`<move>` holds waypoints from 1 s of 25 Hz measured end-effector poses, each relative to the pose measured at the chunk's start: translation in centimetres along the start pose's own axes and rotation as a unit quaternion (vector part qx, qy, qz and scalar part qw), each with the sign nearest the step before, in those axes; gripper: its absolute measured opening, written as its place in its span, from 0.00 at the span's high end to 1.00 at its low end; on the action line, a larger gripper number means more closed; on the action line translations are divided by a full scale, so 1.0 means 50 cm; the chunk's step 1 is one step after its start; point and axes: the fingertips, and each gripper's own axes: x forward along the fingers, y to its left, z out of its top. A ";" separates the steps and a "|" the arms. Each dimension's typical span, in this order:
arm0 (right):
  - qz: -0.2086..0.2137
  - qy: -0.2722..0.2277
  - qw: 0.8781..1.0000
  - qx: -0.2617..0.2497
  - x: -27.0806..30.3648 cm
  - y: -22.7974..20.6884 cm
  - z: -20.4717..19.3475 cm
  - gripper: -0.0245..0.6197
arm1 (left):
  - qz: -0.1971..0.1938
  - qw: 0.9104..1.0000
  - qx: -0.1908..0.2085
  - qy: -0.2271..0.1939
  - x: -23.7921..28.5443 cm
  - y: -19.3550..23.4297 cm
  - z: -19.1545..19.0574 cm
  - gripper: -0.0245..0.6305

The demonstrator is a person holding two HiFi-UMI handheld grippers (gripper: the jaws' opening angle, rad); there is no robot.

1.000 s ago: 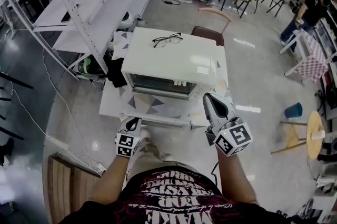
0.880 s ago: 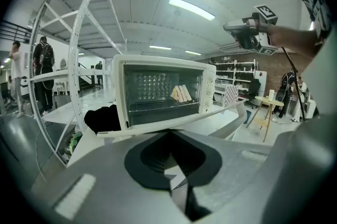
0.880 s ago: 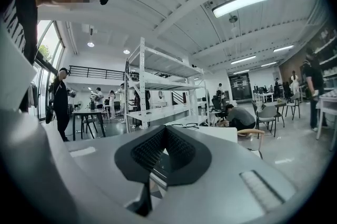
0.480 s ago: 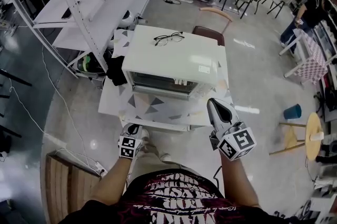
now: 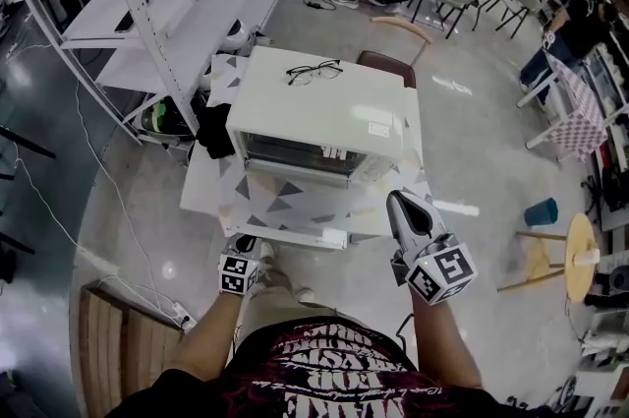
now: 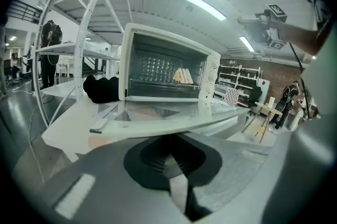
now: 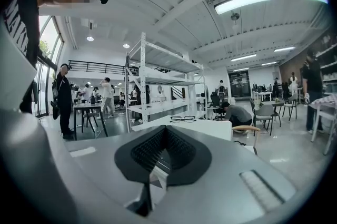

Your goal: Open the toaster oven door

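Head view looks steeply down on the white toaster oven (image 5: 324, 111), which sits on a white counter (image 5: 201, 195) with a grey triangle pattern, its front facing you. A pair of glasses (image 5: 314, 72) lies on the oven's top, a black bundle (image 5: 214, 133) rests against its left side, and a brown chair (image 5: 388, 64) stands just behind it. Your left tongs (image 5: 246, 244) hang low, just short of the counter's front edge and touching nothing. Your right tongs (image 5: 405, 205) are held higher, over the counter's front right corner, near the oven but apart from it. A white shelving rack (image 5: 147, 3) runs along the left. Left gripper view looks slightly upward at the oven from the front: the door (image 6: 174, 117) is folded down flat and stands out toward you, and the cavity is open to sight, with a wire rack and what looks like toast (image 6: 183, 76) inside. Here the left tongs are pressed together with nothing between them, below the door's edge and apart from it. Right gripper view looks over the oven's white top, where the glasses lie, toward the rack and people farther off. The right tongs are also closed together and hold nothing.
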 end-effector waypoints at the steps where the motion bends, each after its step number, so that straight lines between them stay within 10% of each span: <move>1: -0.001 0.000 1.000 0.001 -0.002 0.000 0.000 0.92 | -0.002 1.000 0.000 -0.001 0.000 0.000 -0.002 0.96; 13: 0.001 -0.018 1.000 0.004 -0.023 0.007 0.004 0.92 | -0.017 0.999 0.006 0.037 -0.059 -0.028 -0.044 0.87; 25: 0.004 -0.034 0.999 0.027 -0.033 0.013 -0.017 0.92 | -0.031 0.994 0.062 -0.083 -0.147 -0.119 0.252 0.96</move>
